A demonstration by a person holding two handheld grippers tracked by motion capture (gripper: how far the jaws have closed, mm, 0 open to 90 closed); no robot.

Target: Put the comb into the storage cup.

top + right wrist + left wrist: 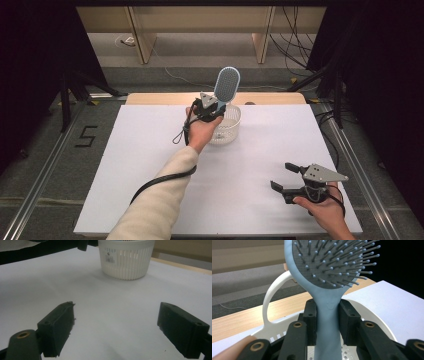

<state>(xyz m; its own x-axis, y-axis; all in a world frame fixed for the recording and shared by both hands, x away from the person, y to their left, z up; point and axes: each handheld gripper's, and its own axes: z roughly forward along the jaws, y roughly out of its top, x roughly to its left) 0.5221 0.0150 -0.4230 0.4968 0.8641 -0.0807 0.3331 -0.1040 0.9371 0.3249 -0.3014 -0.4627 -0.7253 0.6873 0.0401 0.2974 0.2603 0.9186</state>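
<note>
The left gripper (216,111) is clamped on the handle of a light blue hairbrush (226,86), its two black jaws pressing the handle from either side, as the left gripper view shows plainly. The brush stands nearly upright, bristle head up, directly above the white slotted basket (231,131) that sits toward the far middle of the white table (150,165); the lower end of the handle hangs within or just over the basket's rim, though whether it touches the bottom cannot be told. The basket's looped handle (270,297) rises beside the brush. The right gripper (282,178) rests near the right front of the table, well apart from the basket, its jaws spread wide with nothing between them. Judging by this, the brush is lifted and positioned over the basket; what seems left is to lower it in, let go and draw the hand back
</note>
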